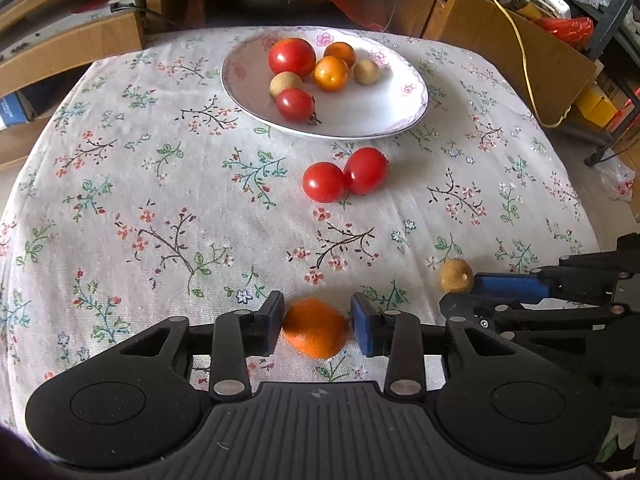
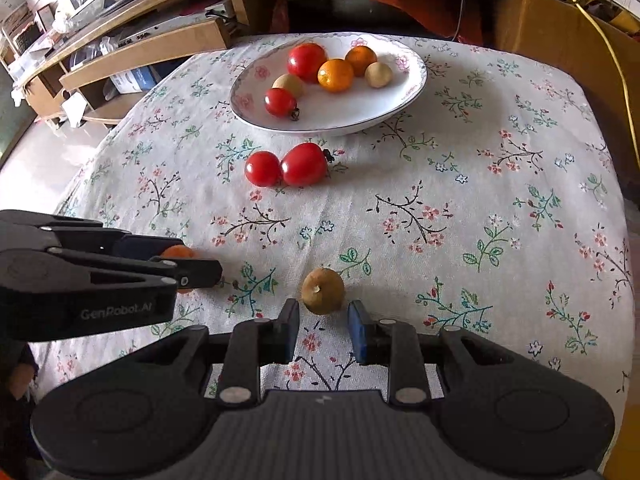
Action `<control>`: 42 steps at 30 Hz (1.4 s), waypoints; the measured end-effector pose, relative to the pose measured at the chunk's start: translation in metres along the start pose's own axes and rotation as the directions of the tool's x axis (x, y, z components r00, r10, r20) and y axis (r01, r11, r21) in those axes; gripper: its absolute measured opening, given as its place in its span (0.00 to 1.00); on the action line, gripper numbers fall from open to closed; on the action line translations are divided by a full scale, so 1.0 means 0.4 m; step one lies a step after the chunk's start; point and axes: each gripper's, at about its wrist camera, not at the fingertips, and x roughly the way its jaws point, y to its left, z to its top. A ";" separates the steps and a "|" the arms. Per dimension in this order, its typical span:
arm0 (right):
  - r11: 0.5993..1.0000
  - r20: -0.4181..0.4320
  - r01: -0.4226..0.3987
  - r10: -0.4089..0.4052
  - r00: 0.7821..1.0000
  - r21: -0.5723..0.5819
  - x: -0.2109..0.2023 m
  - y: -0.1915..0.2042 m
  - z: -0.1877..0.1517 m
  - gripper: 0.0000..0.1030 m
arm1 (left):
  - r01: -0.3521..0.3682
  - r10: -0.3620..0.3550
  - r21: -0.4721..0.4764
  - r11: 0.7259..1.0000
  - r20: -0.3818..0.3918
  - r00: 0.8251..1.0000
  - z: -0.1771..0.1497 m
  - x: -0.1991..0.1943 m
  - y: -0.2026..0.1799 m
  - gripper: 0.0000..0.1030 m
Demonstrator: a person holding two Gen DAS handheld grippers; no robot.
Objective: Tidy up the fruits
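A small orange (image 1: 316,327) lies on the floral cloth between the fingers of my left gripper (image 1: 317,322); the left pad touches it, the right pad stands a small gap off. It peeks out behind the left gripper in the right wrist view (image 2: 179,253). A brown longan (image 2: 323,290) lies just ahead of my open right gripper (image 2: 323,330), outside the fingertips; it shows in the left wrist view (image 1: 456,276). Two red tomatoes (image 1: 344,179) touch each other mid-table. The white plate (image 1: 376,120) at the back holds tomatoes, oranges and longans.
The table is covered by a floral cloth (image 1: 160,200). Wooden shelves and cardboard boxes (image 1: 516,52) stand behind the table, with a yellow cable (image 1: 524,60) hanging at the right. The right gripper's arm (image 1: 560,300) lies close beside the left gripper.
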 end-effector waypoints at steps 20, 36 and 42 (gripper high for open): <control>0.998 0.031 -0.023 0.021 0.999 0.052 -0.010 -0.012 0.013 0.33 | 0.043 -0.039 -0.055 0.998 0.075 0.996 -0.011 0.016 0.023 0.61; 0.999 0.027 0.027 -0.026 0.999 -0.020 0.012 0.009 0.014 0.23 | -0.052 0.052 -0.023 0.998 0.016 0.999 -0.033 0.043 -0.020 0.39; 1.000 0.057 0.006 -0.005 0.998 -0.008 -0.010 0.001 0.023 0.23 | -0.027 0.028 -0.041 0.999 0.043 0.999 -0.030 -0.057 0.008 0.39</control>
